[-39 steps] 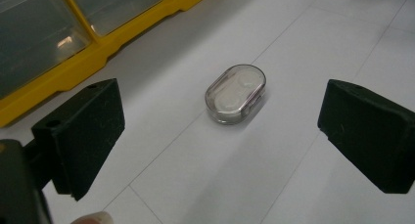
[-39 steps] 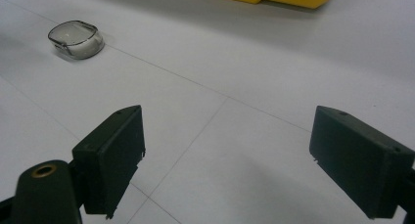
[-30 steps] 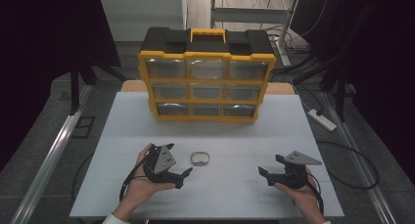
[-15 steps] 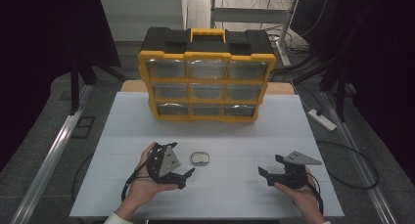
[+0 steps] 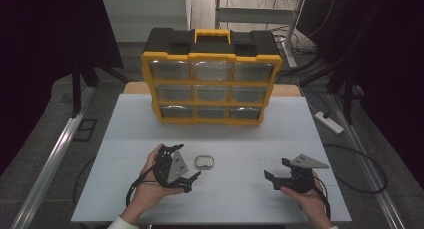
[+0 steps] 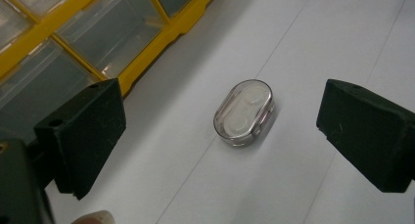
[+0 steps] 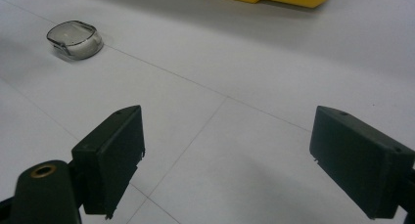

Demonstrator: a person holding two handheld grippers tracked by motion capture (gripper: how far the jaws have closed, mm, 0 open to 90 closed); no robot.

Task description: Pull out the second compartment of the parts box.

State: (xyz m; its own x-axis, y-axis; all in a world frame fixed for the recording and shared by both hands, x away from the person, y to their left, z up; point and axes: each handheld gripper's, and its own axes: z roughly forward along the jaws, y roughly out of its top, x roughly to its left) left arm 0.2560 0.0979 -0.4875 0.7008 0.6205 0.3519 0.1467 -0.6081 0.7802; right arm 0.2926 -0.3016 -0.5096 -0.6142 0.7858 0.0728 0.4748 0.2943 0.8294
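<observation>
Clear oval case, two round white wells, lies flat, closed.

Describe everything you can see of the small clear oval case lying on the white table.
The small clear oval plastic case looks transparent with rounded ends and a slightly greyish rim. Two pale round shapes show through its closed top, side by side. It lies flat on the white table, in front of the yellow and black drawer organiser and apart from it. Nothing touches it: the left tongs stand open just beside it, pointed its way.
</observation>
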